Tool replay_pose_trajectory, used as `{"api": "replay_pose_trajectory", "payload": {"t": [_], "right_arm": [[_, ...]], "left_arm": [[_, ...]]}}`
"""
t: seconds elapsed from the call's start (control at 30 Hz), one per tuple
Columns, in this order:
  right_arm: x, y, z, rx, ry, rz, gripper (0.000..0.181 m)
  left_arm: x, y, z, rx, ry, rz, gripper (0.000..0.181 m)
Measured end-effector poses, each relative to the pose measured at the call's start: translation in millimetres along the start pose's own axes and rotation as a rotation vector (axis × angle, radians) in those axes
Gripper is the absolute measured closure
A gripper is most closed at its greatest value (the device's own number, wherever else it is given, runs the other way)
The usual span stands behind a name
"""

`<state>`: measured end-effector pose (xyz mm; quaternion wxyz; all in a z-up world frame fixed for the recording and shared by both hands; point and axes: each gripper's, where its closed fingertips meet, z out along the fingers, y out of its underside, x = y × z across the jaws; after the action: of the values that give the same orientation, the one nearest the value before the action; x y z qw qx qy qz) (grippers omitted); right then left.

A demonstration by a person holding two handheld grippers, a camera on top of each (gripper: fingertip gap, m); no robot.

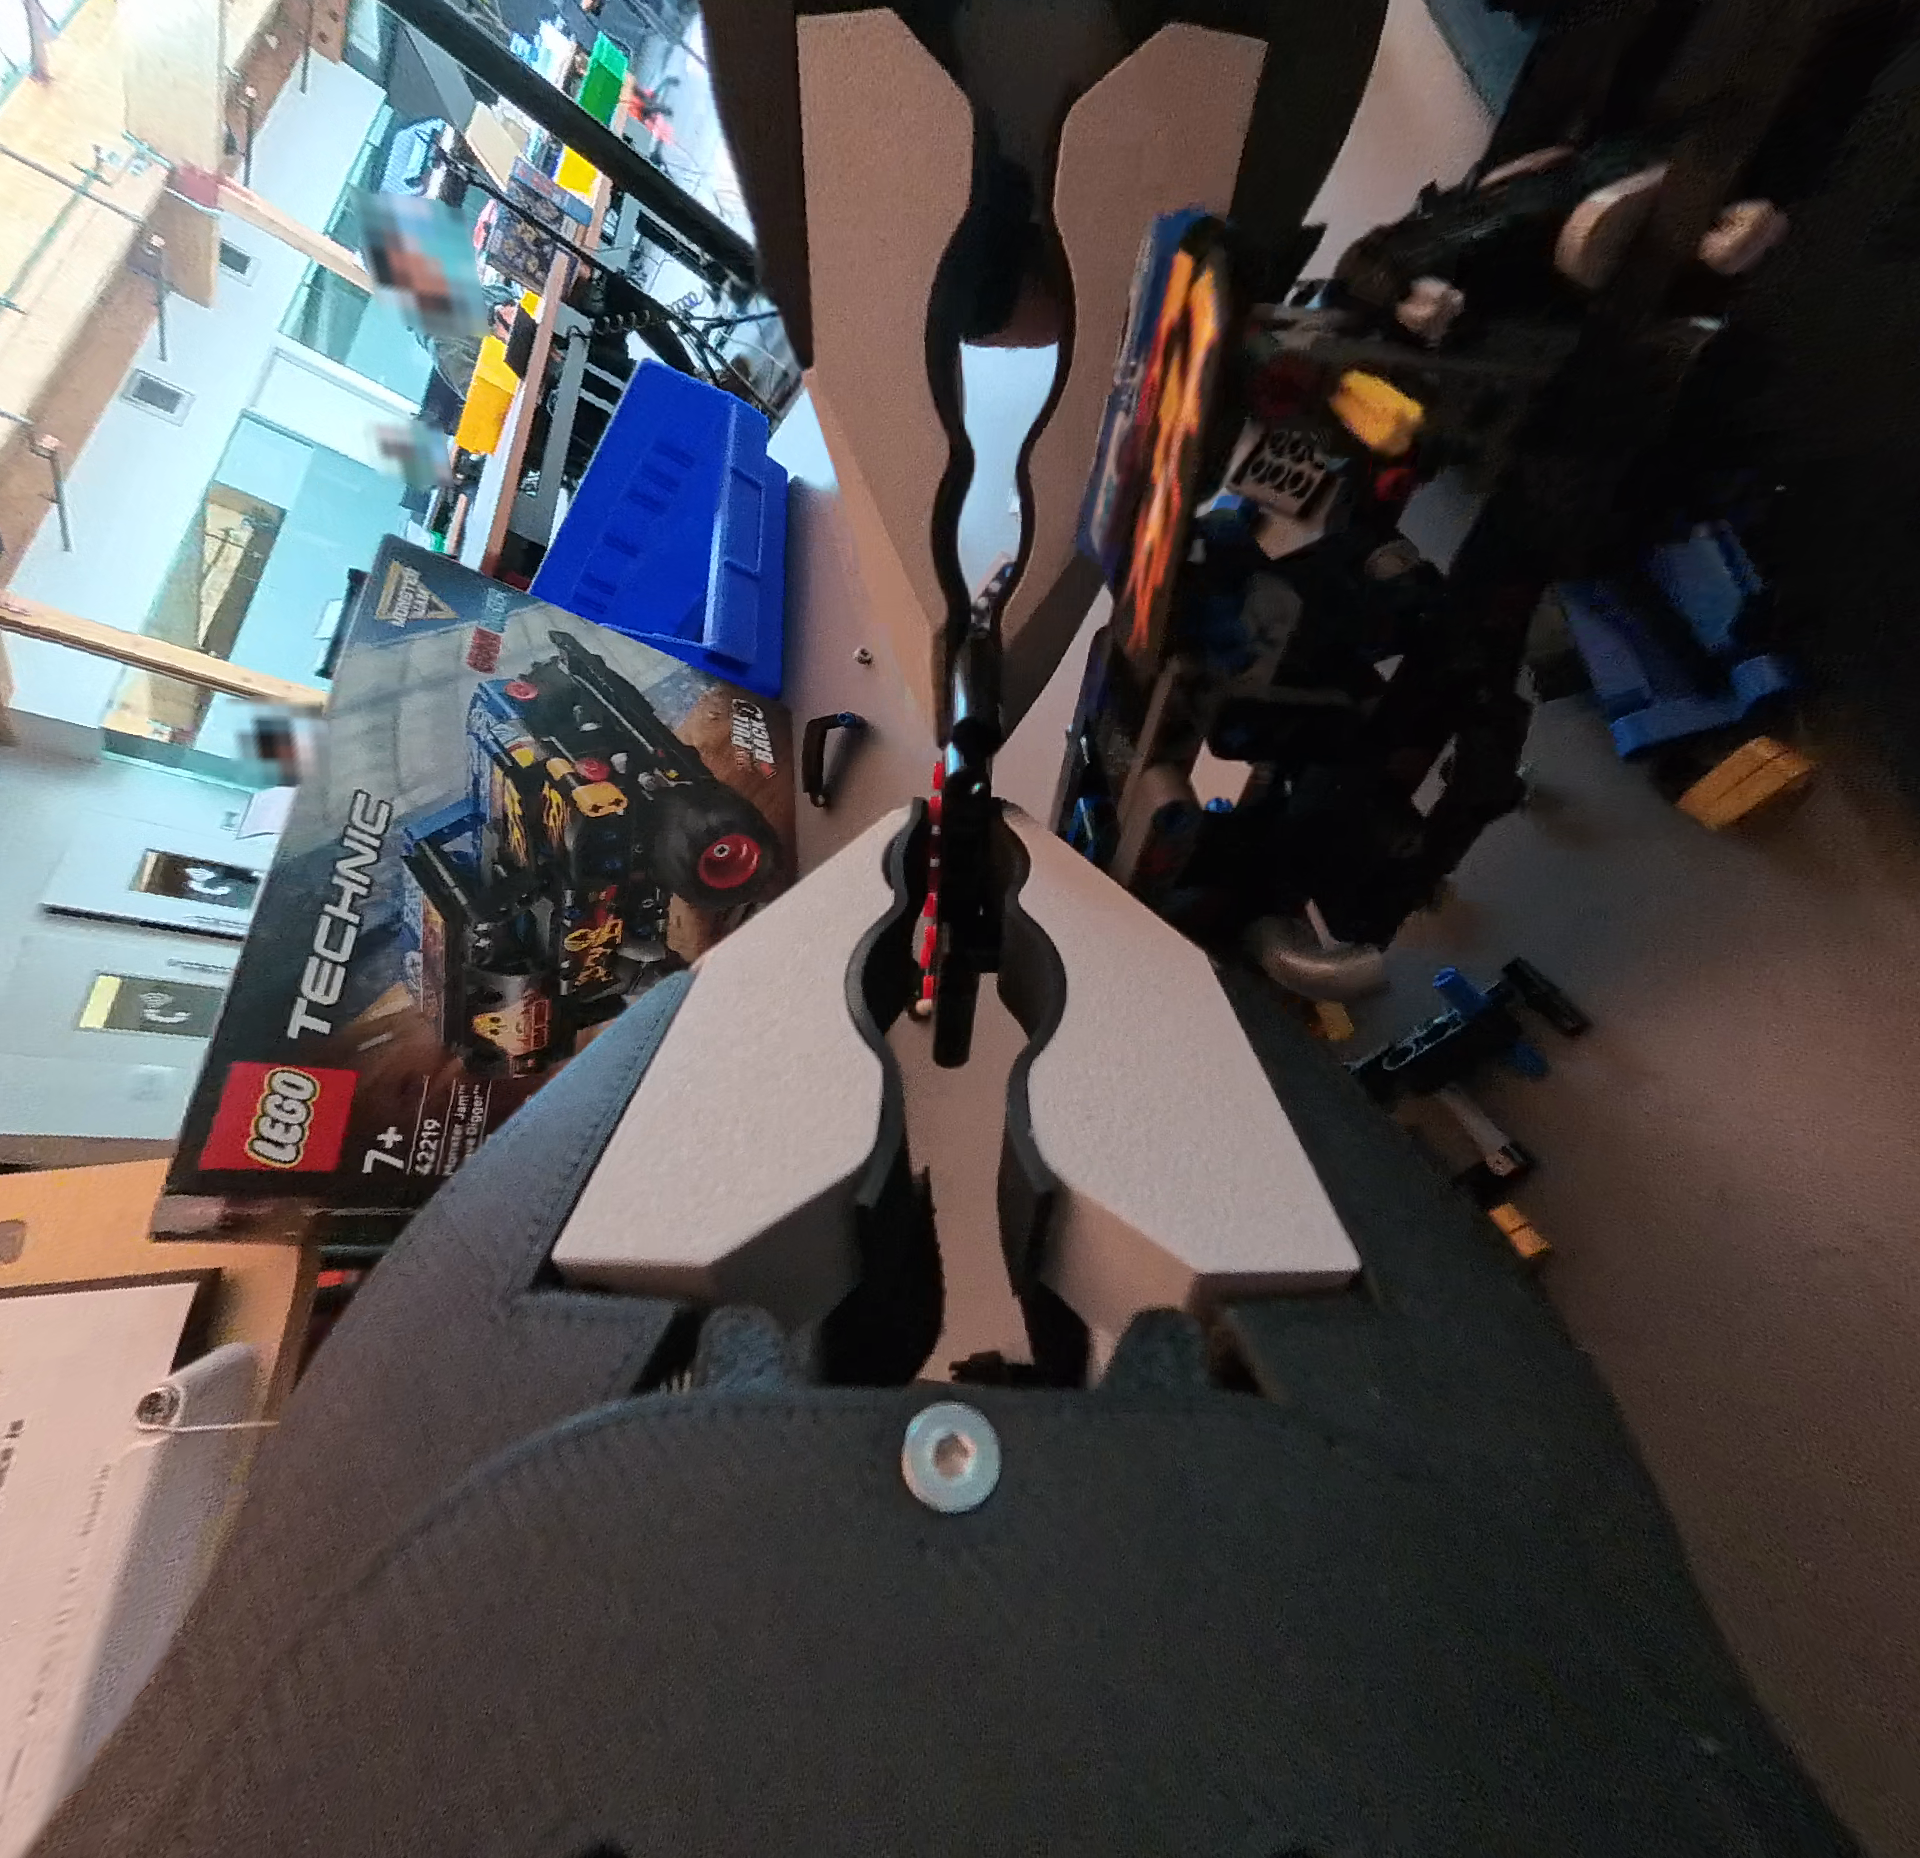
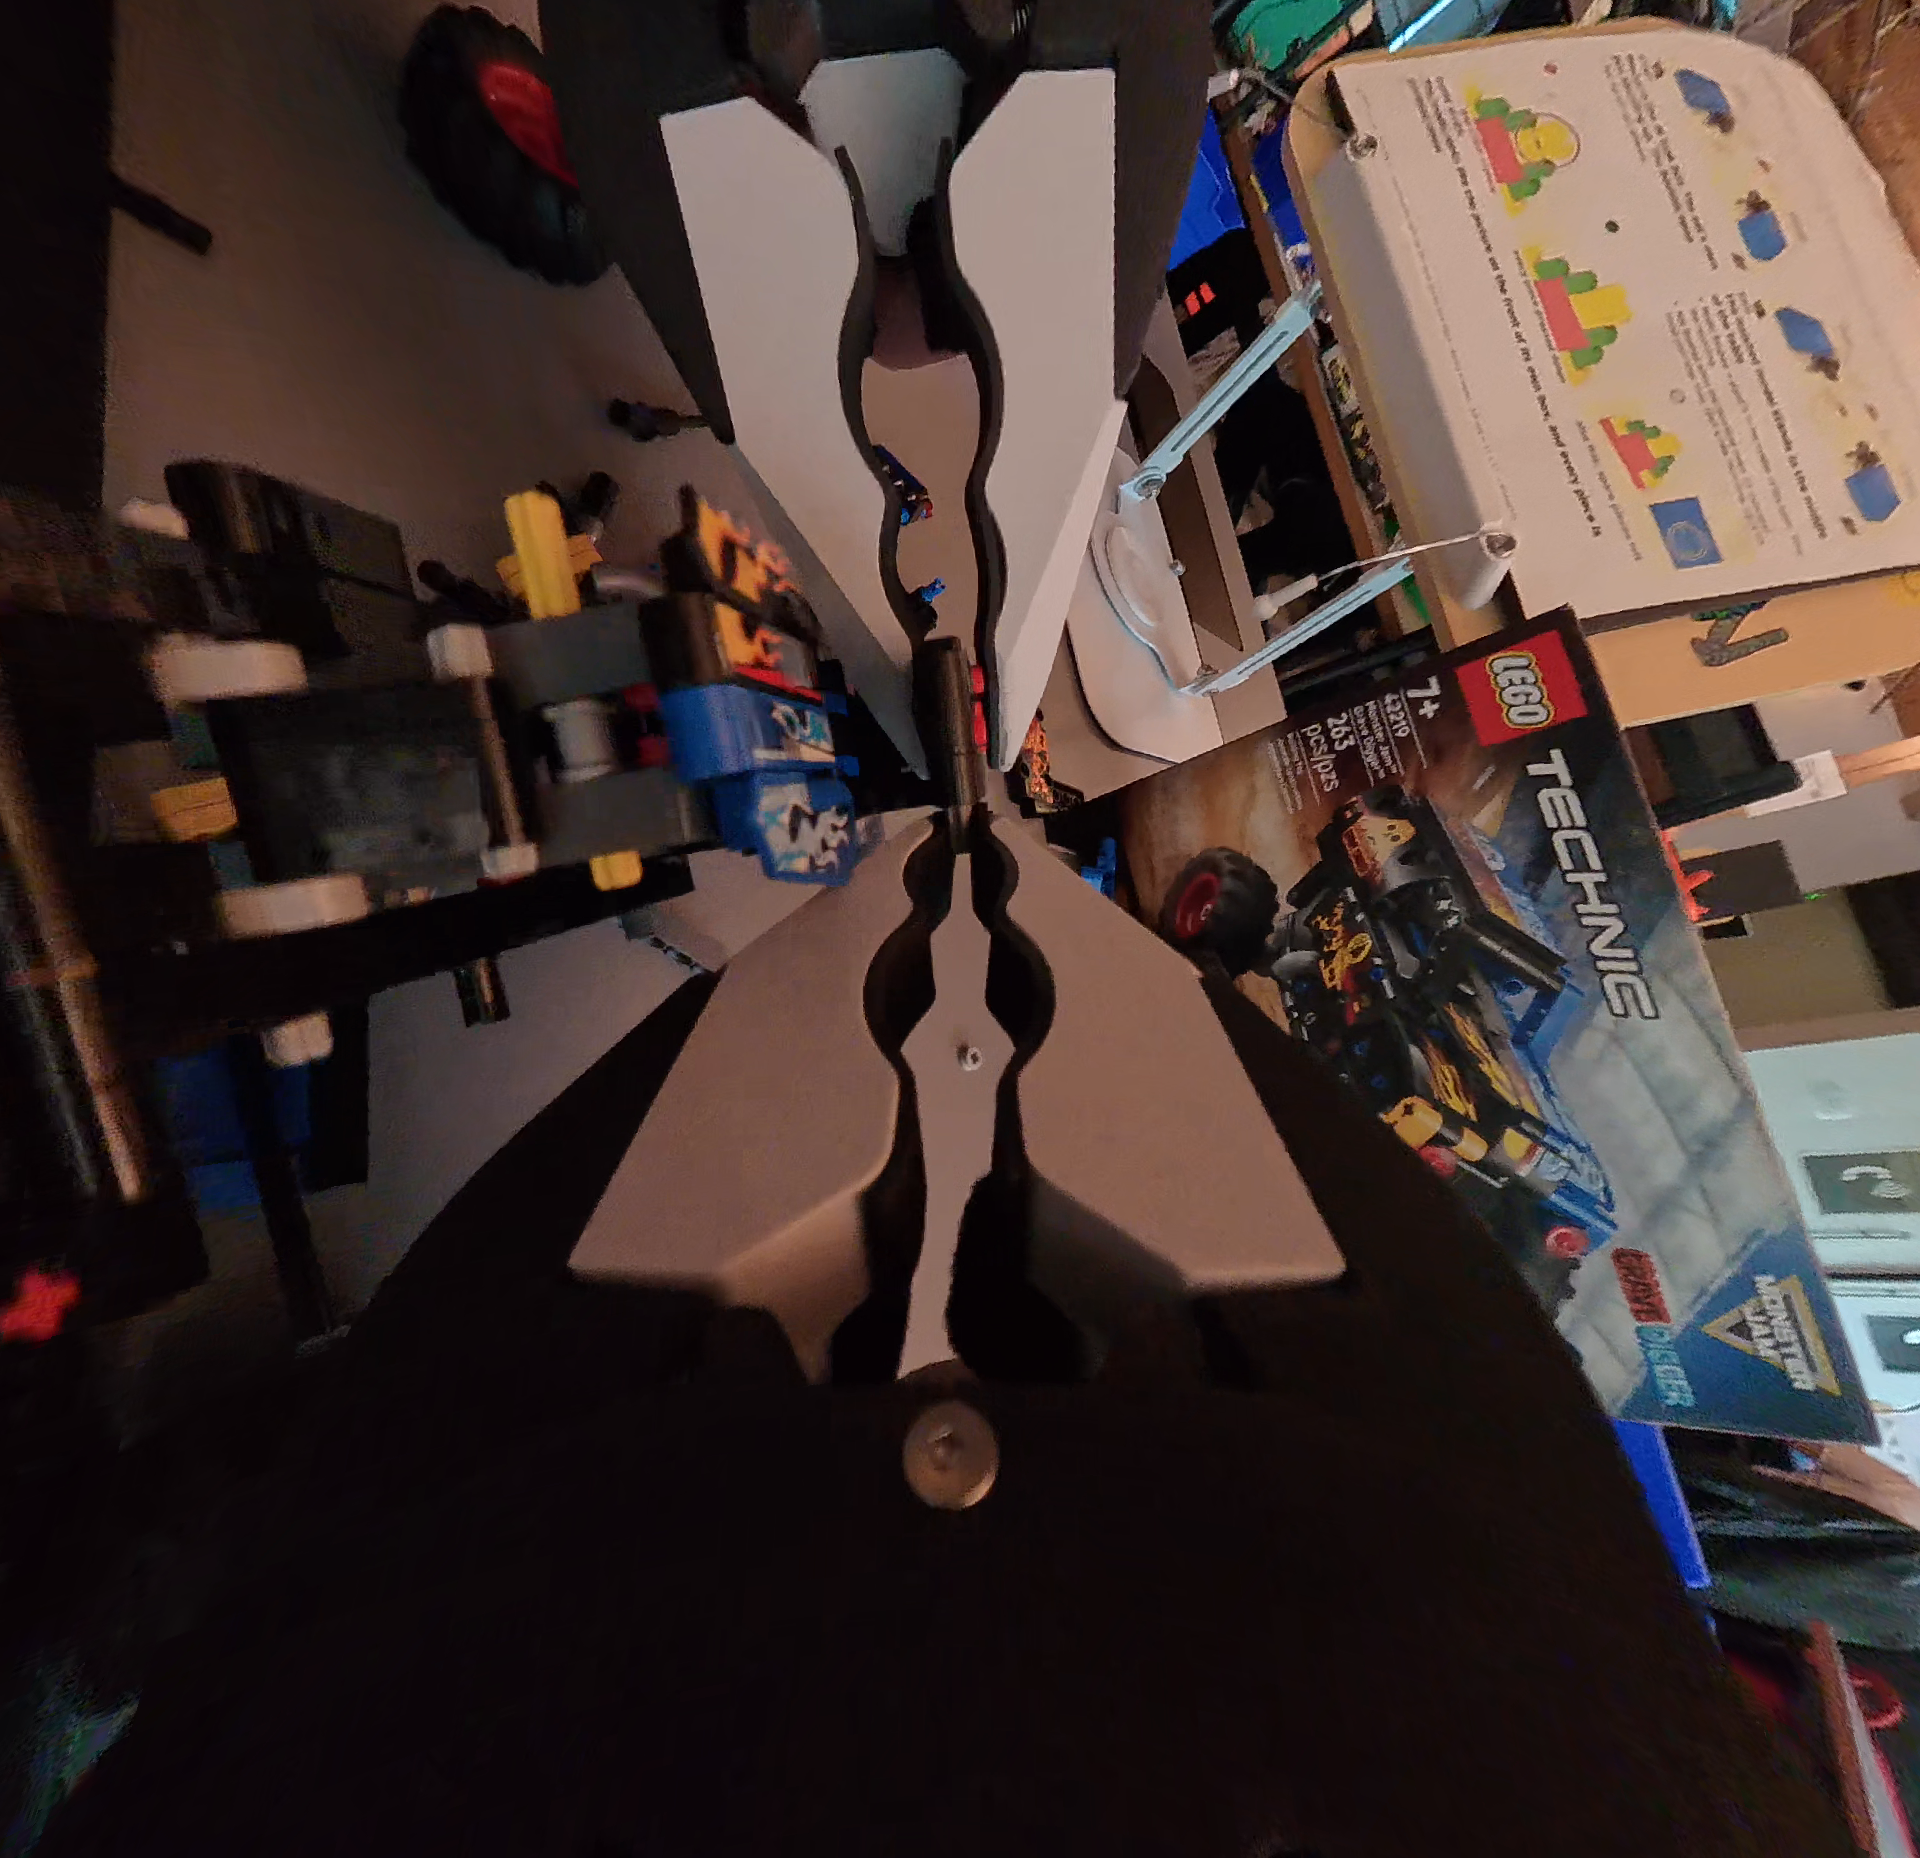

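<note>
Black beam (image 1: 961, 915) studded with red pins sat clamped between my left fingers (image 1: 961, 852), at centre of the left wrist frame. My right fingers (image 1: 971, 665) reached in from the top of that frame and closed on the beam's far end. In the right wrist view my right fingers (image 2: 961, 832) were narrowed tight on the same black piece (image 2: 956, 717), with the left fingers (image 2: 951, 686) opposite, coming from the top. Half-built toy truck (image 2: 499, 728), black, blue and yellow with flame panels, lay at left of that frame, just beside both fingertips. Printed toy box (image 1: 488, 873) stood at left of the left wrist frame, blue bin (image 1: 675, 520) behind it. Loose black wheel with red hub (image 2: 499, 135) rested on the grey tabletop (image 2: 312, 354), upper left.
</note>
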<state>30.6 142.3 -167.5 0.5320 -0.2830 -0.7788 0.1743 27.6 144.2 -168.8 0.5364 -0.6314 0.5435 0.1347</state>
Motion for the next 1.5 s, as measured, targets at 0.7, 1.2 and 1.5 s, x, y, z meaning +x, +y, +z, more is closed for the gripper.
{"api": "replay_pose_trajectory", "payload": {"t": [0.7,1.2,1.5], "right_arm": [[-14.7,43.9,2.6,-0.113,-0.152,0.217,0.178],[-10.9,6.8,4.7,-0.002,-0.155,0.199,0.164],[-22.4,15.5,11.9,-0.049,-0.191,0.194,0.174]], "left_arm": [[-15.5,-9.3,-21.1,0.134,0.001,-0.099,0.174],[0.8,1.5,2.1,0.024,0.002,-0.014,0.146],[-9.4,17.1,-9.1,-0.042,0.019,-0.115,0.144]]}}
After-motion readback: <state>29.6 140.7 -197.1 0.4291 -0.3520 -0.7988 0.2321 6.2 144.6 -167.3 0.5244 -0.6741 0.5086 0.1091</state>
